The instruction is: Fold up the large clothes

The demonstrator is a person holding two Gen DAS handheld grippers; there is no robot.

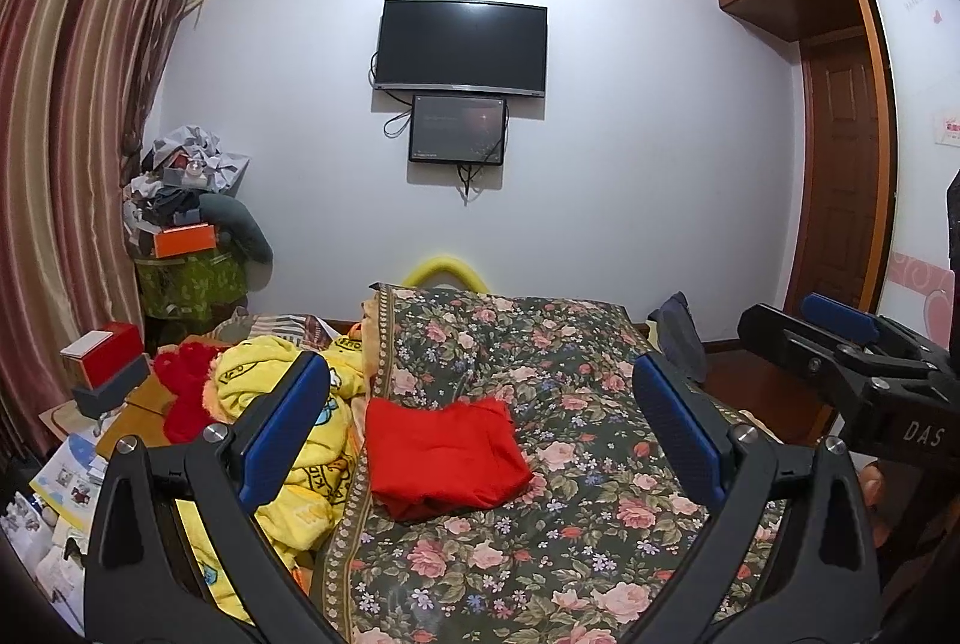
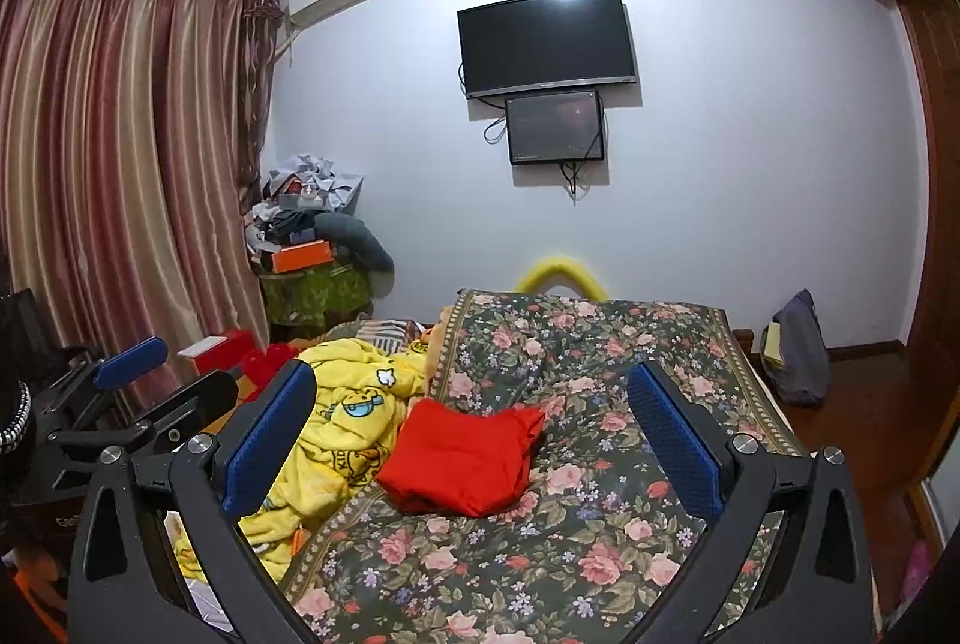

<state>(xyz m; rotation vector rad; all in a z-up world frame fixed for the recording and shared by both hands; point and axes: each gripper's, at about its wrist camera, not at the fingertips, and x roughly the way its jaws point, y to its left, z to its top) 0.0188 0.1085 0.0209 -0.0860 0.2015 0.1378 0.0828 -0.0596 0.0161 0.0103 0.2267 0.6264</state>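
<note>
A red garment [image 1: 441, 449] lies folded into a thick rectangle on the floral bedspread [image 1: 558, 518]; it also shows in the right wrist view [image 2: 465, 455]. My left gripper [image 1: 480, 428] is open and empty, held above the bed's near end with the garment between and beyond its blue pads [image 1: 678, 422]. My right gripper [image 2: 471, 431] is open and empty, at about the same height, to the right of the left one; it shows at the right edge of the left wrist view [image 1: 840, 338]. The left gripper shows at the left of the right wrist view [image 2: 129, 374].
A crumpled yellow cartoon blanket [image 1: 288, 434] and a red plush item [image 1: 186, 392] lie left of the bedspread [image 2: 600, 524]. Boxes [image 1: 105, 356] and a clutter pile [image 1: 186, 224] stand by the curtain [image 1: 66, 134]. A grey bag [image 2: 795, 350] sits on the floor to the right. Two screens [image 1: 462, 47] hang on the far wall.
</note>
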